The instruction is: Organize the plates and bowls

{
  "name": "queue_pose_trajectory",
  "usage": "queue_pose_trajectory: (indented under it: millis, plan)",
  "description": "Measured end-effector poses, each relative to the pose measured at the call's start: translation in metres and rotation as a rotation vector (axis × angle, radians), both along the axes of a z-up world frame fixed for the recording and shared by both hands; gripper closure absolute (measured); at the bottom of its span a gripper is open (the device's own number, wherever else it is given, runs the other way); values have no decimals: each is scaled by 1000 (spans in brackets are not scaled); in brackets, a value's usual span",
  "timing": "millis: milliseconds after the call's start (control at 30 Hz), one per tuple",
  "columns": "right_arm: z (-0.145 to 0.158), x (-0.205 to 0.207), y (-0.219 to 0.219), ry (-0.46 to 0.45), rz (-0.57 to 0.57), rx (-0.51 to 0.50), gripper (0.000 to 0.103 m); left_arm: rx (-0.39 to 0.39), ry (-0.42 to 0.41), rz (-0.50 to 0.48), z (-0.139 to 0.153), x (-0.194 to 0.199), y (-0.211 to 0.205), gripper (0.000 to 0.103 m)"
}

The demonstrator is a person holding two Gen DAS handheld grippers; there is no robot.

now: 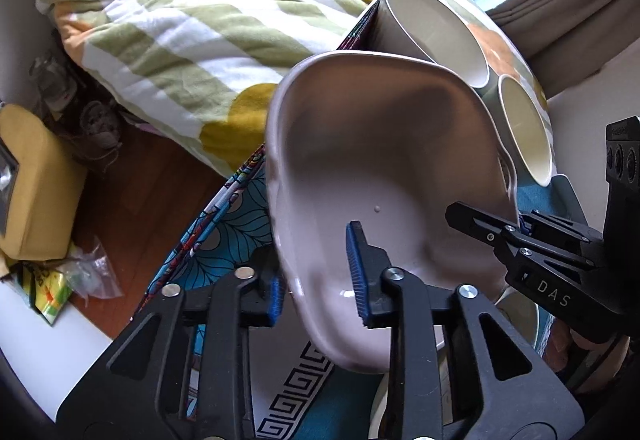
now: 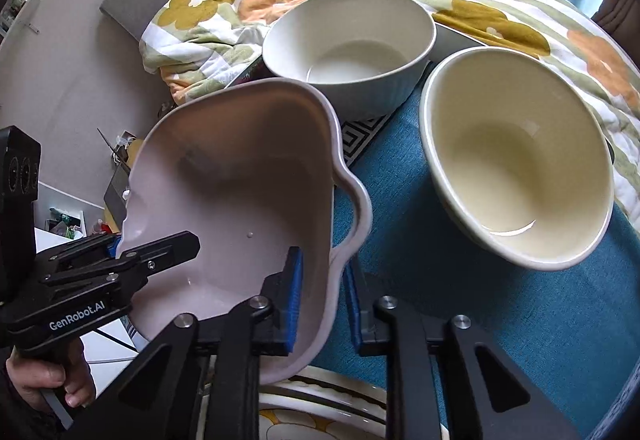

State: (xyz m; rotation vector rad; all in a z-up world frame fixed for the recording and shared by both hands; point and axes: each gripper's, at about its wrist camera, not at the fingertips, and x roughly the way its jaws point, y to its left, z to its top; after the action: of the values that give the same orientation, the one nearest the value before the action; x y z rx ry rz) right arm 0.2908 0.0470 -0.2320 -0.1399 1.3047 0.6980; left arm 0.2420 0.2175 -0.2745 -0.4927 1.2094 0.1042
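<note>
We find the pink dish (image 1: 384, 168) gripped from both sides, tilted and seemingly clear of the blue-patterned tabletop (image 2: 460, 320). The left gripper (image 1: 318, 292) has its jaws clenched on one rim wall, one blue pad inside, one outside. The right gripper (image 2: 322, 300) grasps the opposite wall likewise, beside the scalloped handle. We judge the dish to be glazed ceramic: rigid, fairly heavy, slippery and liable to chip. The rim walls are the sound holds. The white ribbed bowl (image 2: 348, 40) and the cream bowl (image 2: 516, 160) stand just beyond. A floral plate (image 2: 320, 412) lies beneath.
</note>
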Motion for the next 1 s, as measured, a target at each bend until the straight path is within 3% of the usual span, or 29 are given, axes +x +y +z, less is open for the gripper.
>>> queue_pose_trajectory:
  millis: [300,567,833,1000]
  plan:
    - [7,-8,1,-33,-5,-7,93,65,-22,-29,10,-3,-4,86]
    - [44,-32,-21,-92,-27,59,93,131,-102,-57,61,-22,-22,86]
    - [100,-81,-91,-162,-134,103,93,152,-194,-145,124,-57,-88,86]
    - [124,-117,-154,-200,-230,106,93,130,-229,-232,145,-72,-147,86]
